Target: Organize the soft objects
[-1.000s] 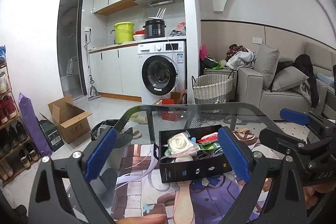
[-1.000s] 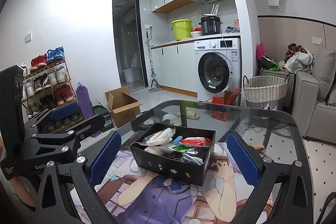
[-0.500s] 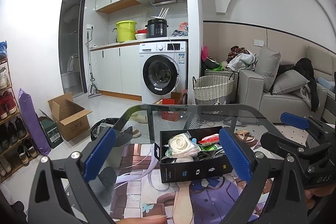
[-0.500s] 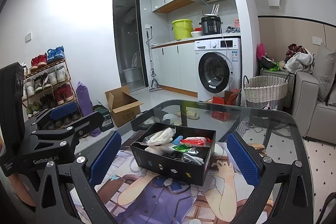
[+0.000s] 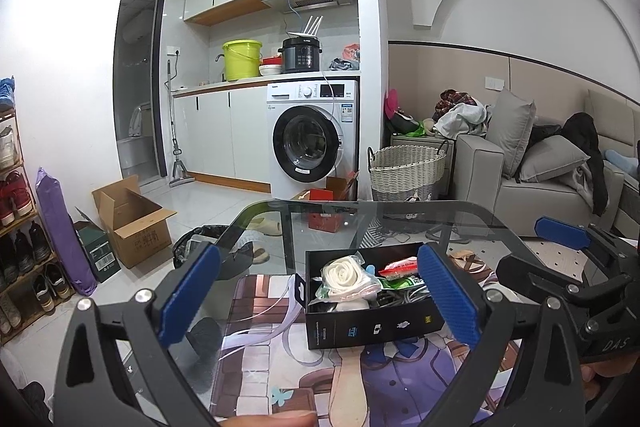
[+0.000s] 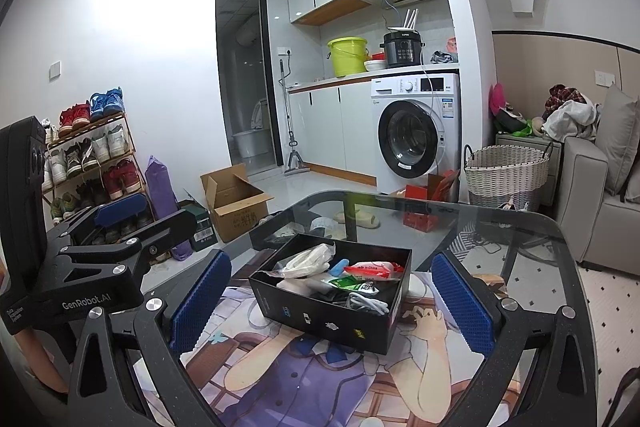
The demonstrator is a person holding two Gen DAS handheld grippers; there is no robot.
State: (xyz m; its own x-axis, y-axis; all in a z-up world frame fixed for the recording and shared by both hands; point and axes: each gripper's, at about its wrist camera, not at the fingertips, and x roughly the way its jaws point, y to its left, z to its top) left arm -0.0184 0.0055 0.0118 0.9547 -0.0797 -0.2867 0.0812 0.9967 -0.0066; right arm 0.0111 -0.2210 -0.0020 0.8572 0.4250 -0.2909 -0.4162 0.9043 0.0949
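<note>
A black open box (image 5: 376,323) (image 6: 320,323) stands on a printed mat (image 5: 280,359) (image 6: 304,379) on a glass table. It holds a white rose-shaped soft item in clear wrap (image 5: 347,277) (image 6: 308,257), a red packet (image 5: 398,267) (image 6: 370,269), a green packet (image 6: 346,283) and a coiled cable (image 6: 368,303). My left gripper (image 5: 318,297) is open and empty, just short of the box. My right gripper (image 6: 330,307) is open and empty, with the box between its fingers in view. Each gripper shows in the other's view, the left one (image 6: 120,227) and the right one (image 5: 568,243).
The glass table (image 6: 500,223) has rounded far corners. Beyond it are a washing machine (image 5: 314,143), a wicker basket (image 5: 406,167), a cardboard box (image 5: 130,217) on the floor, a shoe rack (image 6: 88,155) and a grey sofa (image 5: 540,171).
The left wrist view has tilted slightly, so the room sits a little lower. The box and its contents have not moved. Both grippers stay open.
</note>
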